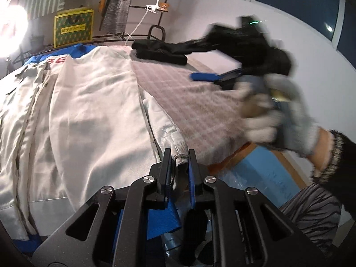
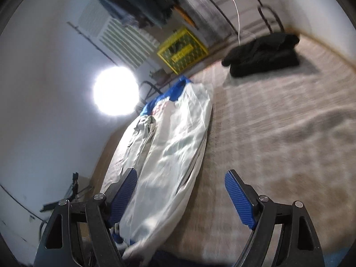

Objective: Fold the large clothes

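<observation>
Your left tongs (image 1: 179,155) clamp the white jacket's (image 1: 89,102) cuff (image 1: 178,149); right tongs (image 2: 180,191) gape empty. Next, carry the sleeve toward ten o'clock, across the body.

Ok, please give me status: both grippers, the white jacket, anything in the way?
Left gripper shut on ribbed cuff of white-and-blue jacket. Right gripper open, empty, above the jacket. Folded black garment far off on checked cloth, not blocking.
</observation>
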`<state>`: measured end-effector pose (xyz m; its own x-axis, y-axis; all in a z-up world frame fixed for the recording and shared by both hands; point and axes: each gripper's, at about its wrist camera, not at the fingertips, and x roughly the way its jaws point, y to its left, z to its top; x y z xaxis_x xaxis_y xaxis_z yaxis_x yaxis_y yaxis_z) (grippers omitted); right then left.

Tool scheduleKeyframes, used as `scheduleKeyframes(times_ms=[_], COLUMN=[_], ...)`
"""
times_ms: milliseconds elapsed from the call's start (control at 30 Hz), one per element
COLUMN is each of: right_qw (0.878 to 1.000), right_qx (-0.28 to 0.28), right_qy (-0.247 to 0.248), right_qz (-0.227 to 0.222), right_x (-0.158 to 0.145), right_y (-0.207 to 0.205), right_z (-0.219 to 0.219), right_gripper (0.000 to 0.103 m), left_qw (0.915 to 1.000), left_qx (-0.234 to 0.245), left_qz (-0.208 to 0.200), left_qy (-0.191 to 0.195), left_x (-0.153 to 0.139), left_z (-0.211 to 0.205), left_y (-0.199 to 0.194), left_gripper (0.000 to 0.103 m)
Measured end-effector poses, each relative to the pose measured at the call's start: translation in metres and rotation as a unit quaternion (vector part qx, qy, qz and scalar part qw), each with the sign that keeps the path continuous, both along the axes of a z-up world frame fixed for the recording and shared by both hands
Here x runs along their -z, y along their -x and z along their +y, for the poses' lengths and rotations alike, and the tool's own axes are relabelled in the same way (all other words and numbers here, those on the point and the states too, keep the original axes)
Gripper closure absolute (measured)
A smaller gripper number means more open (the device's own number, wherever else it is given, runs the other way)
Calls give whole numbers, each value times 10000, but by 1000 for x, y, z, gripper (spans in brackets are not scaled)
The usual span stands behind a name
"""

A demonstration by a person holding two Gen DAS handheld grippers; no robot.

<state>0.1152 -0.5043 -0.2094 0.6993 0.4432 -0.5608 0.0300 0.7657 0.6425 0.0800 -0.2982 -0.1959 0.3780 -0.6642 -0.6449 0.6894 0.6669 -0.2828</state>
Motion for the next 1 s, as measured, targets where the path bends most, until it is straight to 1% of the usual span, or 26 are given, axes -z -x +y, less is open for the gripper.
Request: scheduleKeyframes(times_ms=[100, 167, 233, 267, 333, 367, 467, 533, 567, 600, 667, 733, 800, 933, 1000], right_qw=[9996, 9990, 9982, 9979, 9973, 9971, 9958, 9947, 9940, 9932, 9913, 9886, 9832, 9668, 9549], right_qx=[108, 190, 229, 258, 247, 222, 154, 212, 265, 301, 350, 326, 265, 16, -153], right_qy=[-95, -291, -430, -437, -371, -324, -209, -98, 38, 189, 544, 985, 1498, 2432, 2880], right_qz=[224, 292, 344, 414, 580, 656, 874, 1006, 1061, 1108, 1150, 1090, 1011, 790, 708], right_x=[19, 28, 36, 40, 52, 55, 67, 70, 69, 67, 56, 41, 24, -6, -15], right_y=[-44, -73, -94, -106, -128, -136, -158, -166, -169, -171, -175, -176, -179, -187, -192], right_z=[-4, -4, -3, -1, 8, 12, 24, 29, 31, 34, 40, 53, 71, 120, 148], right_gripper=[20, 23, 29, 30, 38, 39, 53, 76, 82, 91, 94, 96, 97, 97, 98], left_qw=[9997, 9992, 9985, 9982, 9973, 9971, 9959, 9952, 9948, 9941, 9924, 9901, 9867, 9798, 9759], left_qx=[-139, -246, -351, -387, -464, -458, -534, -582, -607, -641, -704, -781, -891, -1102, -1240], left_qz=[62, 111, 164, 189, 252, 272, 343, 357, 372, 402, 498, 628, 777, 1030, 1147], left_qy=[164, 290, 392, 425, 510, 536, 640, 695, 734, 778, 873, 987, 1115, 1315, 1379], left_x=[-4, -5, -5, -4, -4, -4, -3, -3, -3, -2, -1, 2, 4, 10, 14], left_z=[8, 14, 19, 22, 27, 29, 33, 37, 39, 43, 51, 61, 76, 104, 118], left_y=[2, 3, 2, 1, -1, -2, -5, -4, -5, -5, -6, -9, -10, -11, -10], left_gripper=[92, 92, 92, 92, 93, 93, 93, 93, 93, 93, 93, 93, 93, 94, 94])
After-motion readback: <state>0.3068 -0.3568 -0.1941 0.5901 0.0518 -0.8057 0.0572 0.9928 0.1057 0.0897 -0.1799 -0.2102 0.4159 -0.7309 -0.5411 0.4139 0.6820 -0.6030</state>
